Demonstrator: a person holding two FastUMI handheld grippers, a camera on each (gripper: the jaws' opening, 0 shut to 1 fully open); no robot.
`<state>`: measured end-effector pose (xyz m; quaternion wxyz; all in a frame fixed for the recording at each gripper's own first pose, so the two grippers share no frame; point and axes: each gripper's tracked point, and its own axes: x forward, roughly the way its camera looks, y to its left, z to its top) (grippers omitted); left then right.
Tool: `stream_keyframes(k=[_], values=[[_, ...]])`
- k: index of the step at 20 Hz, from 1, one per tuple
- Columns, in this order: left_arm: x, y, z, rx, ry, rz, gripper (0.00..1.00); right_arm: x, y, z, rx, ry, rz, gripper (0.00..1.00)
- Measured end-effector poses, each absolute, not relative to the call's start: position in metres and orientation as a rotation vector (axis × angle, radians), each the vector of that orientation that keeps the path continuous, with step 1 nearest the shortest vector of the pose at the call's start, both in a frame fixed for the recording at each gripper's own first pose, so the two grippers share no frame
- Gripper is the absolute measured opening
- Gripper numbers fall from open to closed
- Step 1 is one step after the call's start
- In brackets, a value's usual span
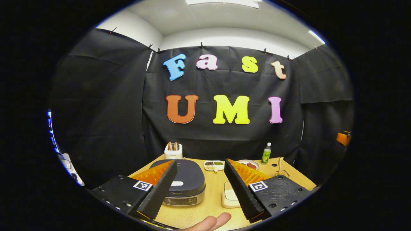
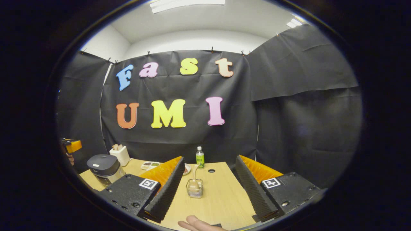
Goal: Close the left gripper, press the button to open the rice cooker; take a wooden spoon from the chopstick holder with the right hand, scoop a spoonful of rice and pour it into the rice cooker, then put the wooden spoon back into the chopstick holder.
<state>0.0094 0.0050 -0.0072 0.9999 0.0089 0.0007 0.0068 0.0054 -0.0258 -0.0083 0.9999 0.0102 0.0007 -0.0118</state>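
On the table, the chopstick holder holds a wooden spoon; rice cooker lid down; both grippers spread apart

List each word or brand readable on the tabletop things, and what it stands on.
"Midea": front of the rice cooker.
Print on the toaster: too small to read.
Label on the green bottle: too small to read.
Markings on the cooker's button panel: blurred.

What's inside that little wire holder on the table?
A wooden spoon stands in the wire holder, its handle sticking up above the rim. The holder's wires hide the spoon's lower end, so anything else inside cannot be made out.
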Motion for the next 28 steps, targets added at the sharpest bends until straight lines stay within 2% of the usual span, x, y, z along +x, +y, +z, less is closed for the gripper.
stream_keyframes(k=[1,2,8,9,10,11,12,13,14,15,16,17,19,20,24,28], values=[[0.01,0.006,-0.008,0.02,0.002,0.017,0.94,0.005,-0.025,-0.009,0.022,0.001,-0.022,0.93],[0.01,0.006,-0.009,0.021,0.003,0.019,0.94,0.005,-0.023,-0.01,0.025,0.0,-0.013,1.0],[0.032,0.029,-0.026,0.045,0.021,0.066,0.94,0.006,-0.02,-0.02,0.038,0.007,0.008,1.0],[0.035,0.036,-0.027,0.054,0.018,0.084,0.94,0.007,-0.019,-0.023,0.039,0.009,0.011,0.93],[0.038,0.039,-0.028,0.045,0.021,0.086,0.84,0.008,-0.019,-0.025,0.042,0.013,0.013,0.93],[0.04,0.044,-0.031,0.019,0.033,0.101,0.9,0.01,-0.018,-0.027,0.044,0.016,0.016,0.93],[0.044,0.048,-0.031,-0.004,0.034,0.107,0.8,0.011,-0.017,-0.029,0.046,0.02,0.02,1.0],[0.046,0.048,-0.032,-0.015,0.034,0.11,0.7,0.012,-0.017,-0.031,0.05,0.023,0.022,0.93],[0.049,0.052,-0.029,-0.013,0.032,0.113,0.72,0.013,-0.017,-0.032,0.053,0.028,0.025,1.0],[0.051,0.05,-0.03,-0.014,0.04,0.099,0.55,0.015,-0.017,-0.036,0.056,0.034,0.028,1.0],[0.052,0.054,-0.03,-0.003,0.037,0.113,0.55,0.017,-0.017,-0.037,0.059,0.041,0.031,0.93],[0.055,0.057,-0.032,0.005,0.049,0.125,0.19,0.018,-0.017,-0.04,0.064,0.048,0.034,0.93],[0.064,0.054,-0.041,0.005,0.087,0.104,0.0,0.021,-0.018,-0.044,0.073,0.061,0.039,0.93],[0.064,0.048,-0.05,-0.001,0.118,0.09,0.0,0.022,-0.019,-0.045,0.075,0.065,0.038,1.0],[0.083,0.064,-0.086,-0.014,0.253,0.129,0.0,0.024,-0.022,-0.052,0.062,0.074,0.034,1.0],[0.096,0.064,-0.121,-0.02,0.388,0.113,0.0,0.025,-0.018,-0.055,0.072,0.066,0.058,1.0]])
